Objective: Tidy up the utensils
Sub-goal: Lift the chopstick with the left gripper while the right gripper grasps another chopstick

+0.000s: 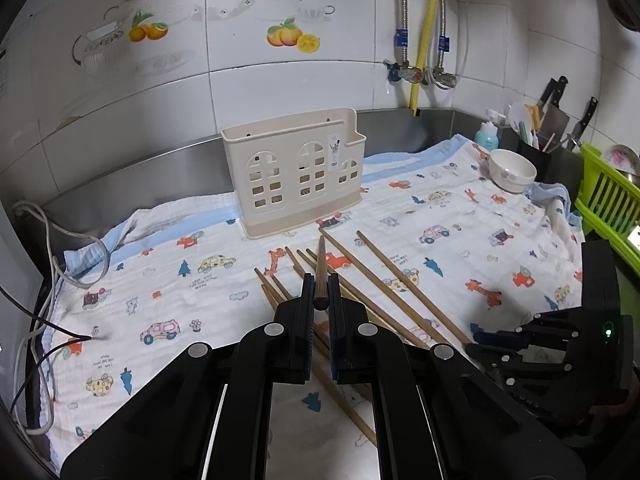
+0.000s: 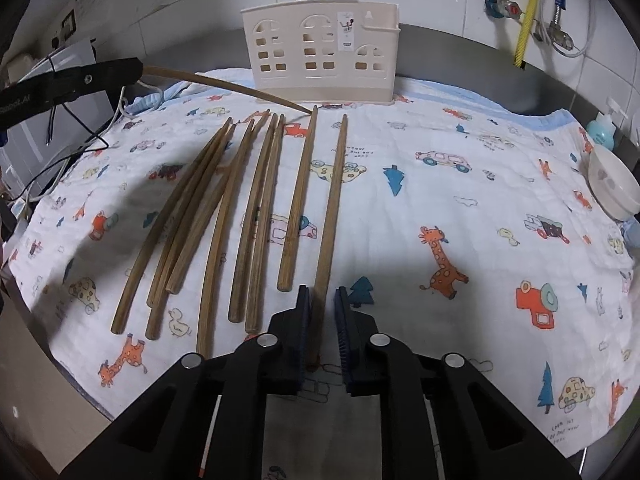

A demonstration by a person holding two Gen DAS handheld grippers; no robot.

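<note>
Left wrist cam: sits low behind its own fingers, faces the cream utensil holder [image 1: 294, 168] head-on from mid-range, tiled wall behind it, dish rack [image 1: 608, 196] at far right of the holder. Right wrist cam: pitched steeper down, close over the printed cloth [image 2: 440, 184], holder [image 2: 322, 50] at top of frame, further off. Shared: holder, cloth, row of chopsticks [image 2: 256, 208] in front of the holder, white bowl [image 2: 614, 184] to its right. Each cam catches the other gripper at frame edge.

Cloth [image 2: 400, 240] — small printed lettering among cartoon motifs, illegible; holder [image 2: 320, 52] sticker beyond the tongs — unreadable.
</note>
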